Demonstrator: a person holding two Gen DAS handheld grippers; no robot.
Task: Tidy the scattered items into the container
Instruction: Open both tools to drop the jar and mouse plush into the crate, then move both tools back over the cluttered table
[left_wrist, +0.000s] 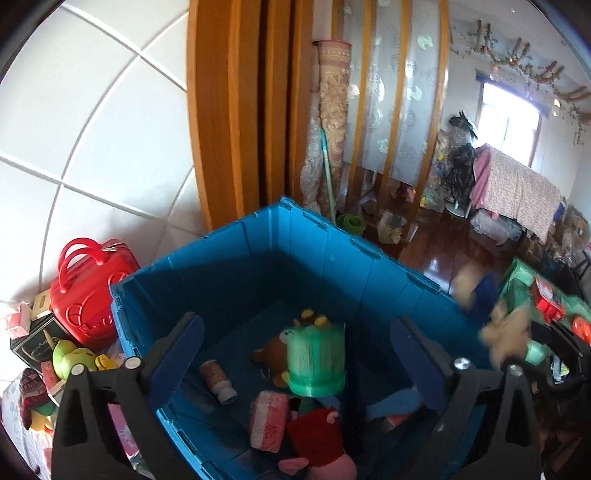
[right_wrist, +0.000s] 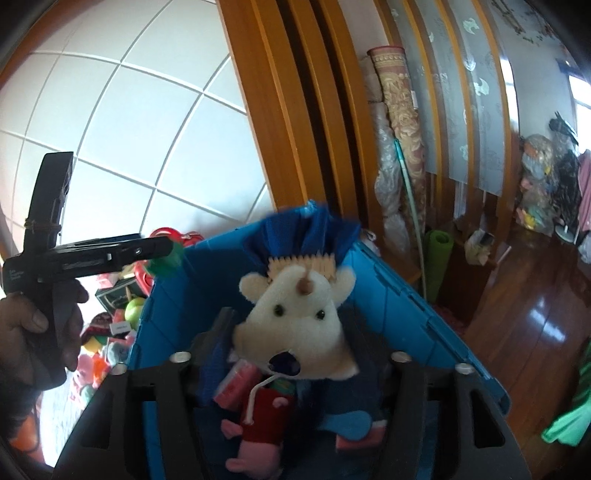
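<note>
A red toy case (left_wrist: 90, 286) is seen at far left against the white tiled wall (left_wrist: 92, 129), with a green apple (left_wrist: 70, 358) and small boxes scattered below it beside the crate. The blue crate (left_wrist: 332, 254) is placed in the middle, just in front of a wooden door frame (left_wrist: 229, 110). The left gripper (left_wrist: 295, 354) is held over the crate with its jaws spread wide; a green cup (left_wrist: 316, 360) is caught blurred between them, touched by neither finger. On the crate floor a small brown bottle (left_wrist: 218, 380), a brown teddy (left_wrist: 273, 356), a pink packet (left_wrist: 269, 419) and a pink soft toy in a red top (left_wrist: 317, 439) are noted, lying close together. In the right wrist view a hand (right_wrist: 44, 332) is seen at left on the other gripper's handle, the green cup at its tip. The right gripper (right_wrist: 295, 354) is also held over the crate, jaws spread wide; a white plush mouse (right_wrist: 295, 325) with blue spiky hair is seen blurred between the fingers, gripped by neither. A rolled mat (right_wrist: 400, 110) is leaned by the door at right, above a glossy wooden floor (right_wrist: 528, 325).
</note>
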